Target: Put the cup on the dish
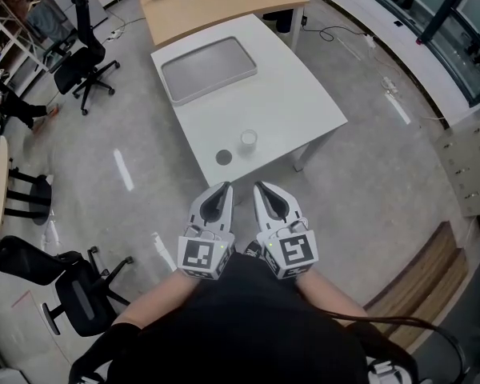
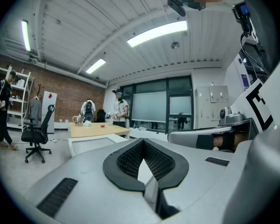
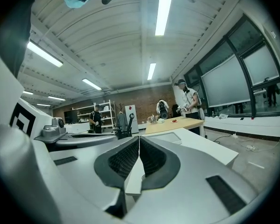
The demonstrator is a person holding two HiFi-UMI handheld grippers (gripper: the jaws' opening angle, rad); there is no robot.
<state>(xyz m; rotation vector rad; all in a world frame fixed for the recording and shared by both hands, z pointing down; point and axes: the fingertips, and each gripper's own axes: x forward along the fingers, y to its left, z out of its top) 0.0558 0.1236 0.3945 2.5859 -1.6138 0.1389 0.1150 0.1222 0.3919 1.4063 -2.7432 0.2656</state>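
Presently the left claw (image 1: pixel 222 190) and right claw (image 1: pixel 262 189) are both closed tight and empty, held side by side short of the white tabletop (image 1: pixel 304 102). Near its closest edge, the cup (image 1: pixel 249 140) stands upright beside the small dark dish (image 1: pixel 224 157), not on it.

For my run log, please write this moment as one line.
left gripper: shut, empty | right gripper: shut, empty | cup: beside dish, apart, untouched
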